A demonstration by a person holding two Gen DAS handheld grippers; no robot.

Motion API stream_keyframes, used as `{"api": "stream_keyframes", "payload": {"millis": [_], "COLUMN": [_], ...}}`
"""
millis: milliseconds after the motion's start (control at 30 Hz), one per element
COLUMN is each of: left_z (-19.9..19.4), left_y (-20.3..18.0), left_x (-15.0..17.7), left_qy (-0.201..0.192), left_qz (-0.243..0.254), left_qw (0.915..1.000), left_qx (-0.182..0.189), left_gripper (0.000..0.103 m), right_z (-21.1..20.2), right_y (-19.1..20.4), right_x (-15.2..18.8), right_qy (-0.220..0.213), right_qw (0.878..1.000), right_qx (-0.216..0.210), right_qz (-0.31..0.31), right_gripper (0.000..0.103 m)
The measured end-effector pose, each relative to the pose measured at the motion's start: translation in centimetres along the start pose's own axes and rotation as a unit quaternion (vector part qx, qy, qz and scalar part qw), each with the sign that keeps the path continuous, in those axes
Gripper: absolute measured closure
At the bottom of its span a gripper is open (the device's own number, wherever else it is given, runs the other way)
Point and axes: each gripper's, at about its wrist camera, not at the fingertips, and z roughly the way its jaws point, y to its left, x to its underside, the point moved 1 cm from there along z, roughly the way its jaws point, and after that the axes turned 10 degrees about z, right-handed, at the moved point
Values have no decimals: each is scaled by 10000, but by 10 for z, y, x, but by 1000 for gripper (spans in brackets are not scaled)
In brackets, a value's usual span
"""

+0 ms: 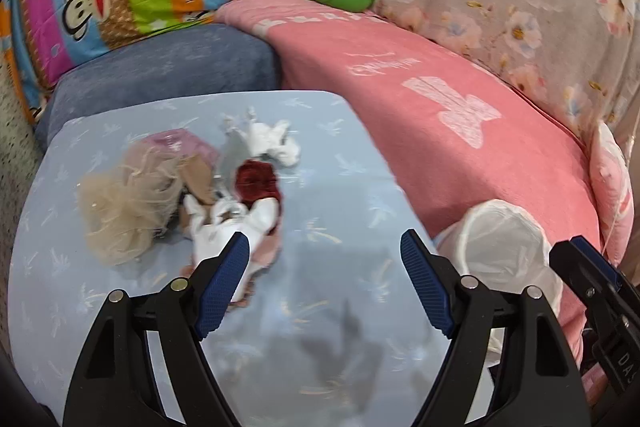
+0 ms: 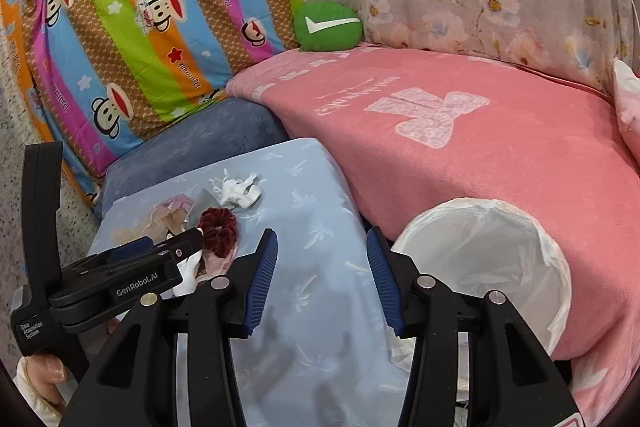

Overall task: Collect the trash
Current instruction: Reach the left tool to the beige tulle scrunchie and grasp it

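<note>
"genrobot.ai" and "data acquisition system" readable on left gripper (image 2: 192, 247), seen from outside only in right wrist view. both left gripper and right gripper (image 2: 322, 267) spread wide, grasping nothing. trash pile (image 1: 208, 195) on pale blue cushion (image 1: 320, 259), bag-lined bin (image 2: 484, 267) just beside.

- Left gripper (image 2: 192, 241) body read "GenRobot.AI"; lower block read "Data Acquisition System".
- Striped monkey pillow (image 2: 152, 23) carried repeated "Paul Frank" script, and "Captain" on one monkey's hat.
- Pink blanket (image 2: 460, 155) lettering was illegible.
</note>
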Motion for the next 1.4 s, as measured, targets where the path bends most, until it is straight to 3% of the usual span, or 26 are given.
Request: {"api": "stream_keyframes", "payload": {"millis": [200, 300, 667, 1167, 1267, 1333, 1400], "left_z": [0, 0, 16, 60, 65, 67, 68], "left_y": [51, 80, 155, 190, 190, 190, 191], "left_x": [9, 16, 35, 46, 46, 48, 50], "left_qy": [70, 139, 397, 791, 826, 863, 874], "left_qz": [-386, -619, -1132, -1418, -1404, -1391, -1388], "left_qw": [9986, 9966, 9884, 9845, 9851, 9854, 9855], "left_qx": [-356, -524, -929, -669, -548, -465, -438], "left_gripper": [28, 22, 13, 13, 24, 38, 48], "right_z": [27, 40, 95, 165, 172, 176, 179], "right_y": [44, 64, 114, 143, 144, 145, 145], "right_x": [20, 31, 59, 83, 90, 94, 98], "right_qy": [307, 433, 927, 1452, 1553, 1608, 1701], "right_qw": [9990, 9979, 9933, 9872, 9858, 9849, 9830], "right_qx": [-196, -262, -423, -324, -297, -289, -329], "right_qz": [-269, -399, -552, -571, -568, -579, -607], "right_gripper": [56, 54, 48, 48, 48, 53, 68]}}
